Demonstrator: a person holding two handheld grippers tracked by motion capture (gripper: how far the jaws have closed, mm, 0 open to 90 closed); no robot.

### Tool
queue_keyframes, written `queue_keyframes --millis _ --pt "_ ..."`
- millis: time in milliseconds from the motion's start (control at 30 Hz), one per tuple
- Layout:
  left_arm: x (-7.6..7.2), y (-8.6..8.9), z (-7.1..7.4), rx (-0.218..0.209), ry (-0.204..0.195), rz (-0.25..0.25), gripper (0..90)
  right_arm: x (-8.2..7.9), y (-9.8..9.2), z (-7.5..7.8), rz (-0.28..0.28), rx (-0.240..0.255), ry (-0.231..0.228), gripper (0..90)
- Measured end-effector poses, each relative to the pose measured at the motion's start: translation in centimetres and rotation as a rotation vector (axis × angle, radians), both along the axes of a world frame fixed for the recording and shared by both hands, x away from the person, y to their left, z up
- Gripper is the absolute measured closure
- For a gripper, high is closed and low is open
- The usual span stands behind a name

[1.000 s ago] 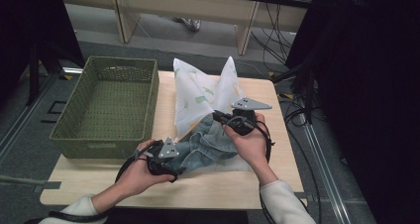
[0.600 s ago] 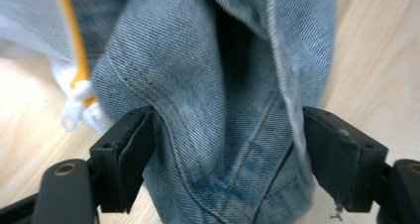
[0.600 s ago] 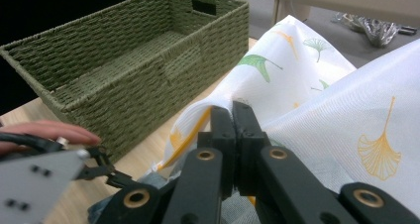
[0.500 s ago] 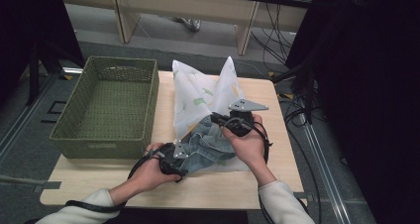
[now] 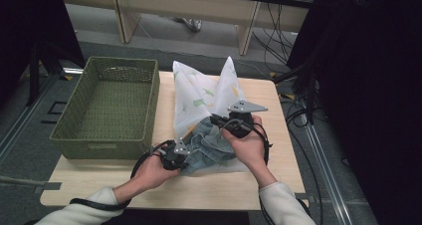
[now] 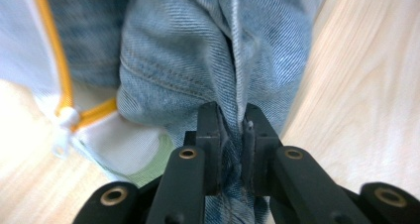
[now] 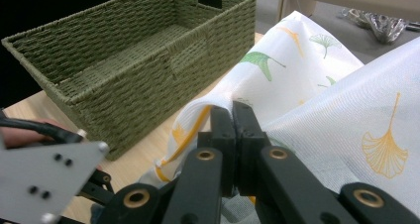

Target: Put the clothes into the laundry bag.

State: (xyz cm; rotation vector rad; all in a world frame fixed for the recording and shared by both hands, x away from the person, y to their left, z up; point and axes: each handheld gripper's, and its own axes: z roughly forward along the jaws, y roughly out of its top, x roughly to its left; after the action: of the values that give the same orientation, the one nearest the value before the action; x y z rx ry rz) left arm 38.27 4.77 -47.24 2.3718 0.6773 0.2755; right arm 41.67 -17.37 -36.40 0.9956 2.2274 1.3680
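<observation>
Surface: pale wooden table (image 5: 149, 190), dark floor and cables around it.
Left gripper (image 6: 234, 130): jaws have just been closing and now pinch a fold of the denim garment (image 6: 198, 50) at the near left of the heap; in the high view it sits at (image 5: 175, 153).
Right gripper (image 7: 233, 122): clamped tight on the yellow-trimmed rim of the white mesh bag (image 7: 337, 115), holding the mouth up; seen from above at (image 5: 234, 123).
Denim: half inside the bag's mouth, mid-table, the rest bunched on the wood.
Basket (image 5: 107, 105): green, woven, just left of the bag.
Risk, near: only a thin fold is pinched, so a hard push could let it slide out.
Risk, middle: denim may snag on the zip edge and drag the rim from the right jaws.
Risk, far: the bag could slide toward the far edge.
</observation>
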Motion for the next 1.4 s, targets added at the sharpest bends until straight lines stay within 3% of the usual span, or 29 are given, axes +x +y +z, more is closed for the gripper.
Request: queue_keyframes --millis 333,433,600,933,1400 --pt "-0.4 0.2 3.3 -0.174 -0.112 0.048 81.9 -0.2 0.4 0.0 0.005 -0.001 -0.005 90.0" --pt "-0.3 0.1 3.5 -0.208 -0.110 0.059 82.1 -0.3 0.7 0.0 0.021 0.000 -0.007 90.0" --pt "-0.1 -0.2 3.9 -0.245 -0.123 0.075 82.2 -0.5 1.0 0.0 0.016 0.012 0.007 90.0" --pt "0.8 -0.5 5.4 -0.318 -0.172 0.111 82.2 -0.5 1.7 0.7 0.035 0.030 -0.028 90.0" --pt "1.8 1.0 8.2 -0.362 -0.255 0.172 82.3 -0.5 2.1 1.5 0.038 0.052 -0.047 90.0"
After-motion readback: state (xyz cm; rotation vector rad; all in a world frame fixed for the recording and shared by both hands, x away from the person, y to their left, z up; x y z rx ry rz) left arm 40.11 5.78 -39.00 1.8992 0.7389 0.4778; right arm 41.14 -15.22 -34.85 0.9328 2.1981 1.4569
